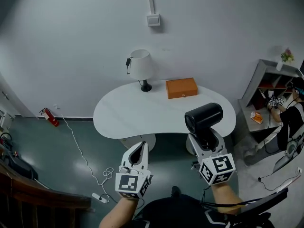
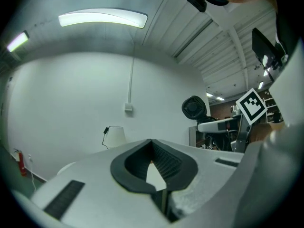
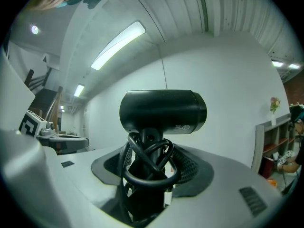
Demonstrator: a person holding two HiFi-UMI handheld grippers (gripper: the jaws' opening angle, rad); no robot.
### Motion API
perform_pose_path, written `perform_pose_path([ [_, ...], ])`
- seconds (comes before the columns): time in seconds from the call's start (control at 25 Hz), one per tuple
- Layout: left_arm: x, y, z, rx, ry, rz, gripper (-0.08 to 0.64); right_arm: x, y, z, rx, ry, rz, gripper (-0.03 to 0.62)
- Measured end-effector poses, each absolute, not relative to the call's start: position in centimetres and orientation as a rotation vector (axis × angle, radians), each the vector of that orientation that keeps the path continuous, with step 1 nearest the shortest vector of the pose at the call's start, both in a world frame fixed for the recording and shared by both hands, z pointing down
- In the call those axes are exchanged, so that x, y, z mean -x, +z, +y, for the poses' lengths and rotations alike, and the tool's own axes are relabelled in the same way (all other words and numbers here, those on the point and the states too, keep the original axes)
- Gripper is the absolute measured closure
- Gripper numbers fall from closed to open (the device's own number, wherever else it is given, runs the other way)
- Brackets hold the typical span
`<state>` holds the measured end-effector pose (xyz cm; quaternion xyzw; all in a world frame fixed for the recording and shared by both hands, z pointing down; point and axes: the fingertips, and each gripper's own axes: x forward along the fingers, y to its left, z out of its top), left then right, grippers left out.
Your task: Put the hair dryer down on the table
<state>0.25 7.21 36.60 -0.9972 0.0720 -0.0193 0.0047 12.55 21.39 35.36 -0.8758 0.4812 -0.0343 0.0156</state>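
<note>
A black hair dryer (image 1: 203, 118) stands upright in my right gripper (image 1: 204, 139), which is shut on its handle, held in the air in front of the near edge of the white kidney-shaped table (image 1: 142, 115). In the right gripper view the hair dryer (image 3: 163, 112) fills the middle, its black cord coiled round the handle between the jaws of the right gripper (image 3: 151, 177). My left gripper (image 1: 138, 154) is shut and holds nothing, left of the dryer and below the table edge. In the left gripper view the left gripper (image 2: 153, 167) points up at the wall, with the hair dryer (image 2: 194, 108) far right.
On the table stand a white lamp (image 1: 140, 68) and an orange box (image 1: 181, 87) at the back. A red fire extinguisher (image 1: 49, 116) and a white cable (image 1: 83, 156) lie on the floor at left. A shelf unit (image 1: 264, 91) and a person (image 1: 289, 122) are at right.
</note>
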Motion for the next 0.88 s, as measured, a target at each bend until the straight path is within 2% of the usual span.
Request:
perform_pose_path([
  [0.32, -5.0, 37.2, 7.4, 3.123, -0.099, 0.278, 0.555, -17.5, 36.1, 21.2, 2.667, -0.128, 1.558, 0.319],
  [0.88, -7.1, 38.7, 3.0, 3.102, -0.149, 0.326, 0.554, -20.8, 37.0, 16.5, 2.633, -0.157, 1.591, 0.319],
])
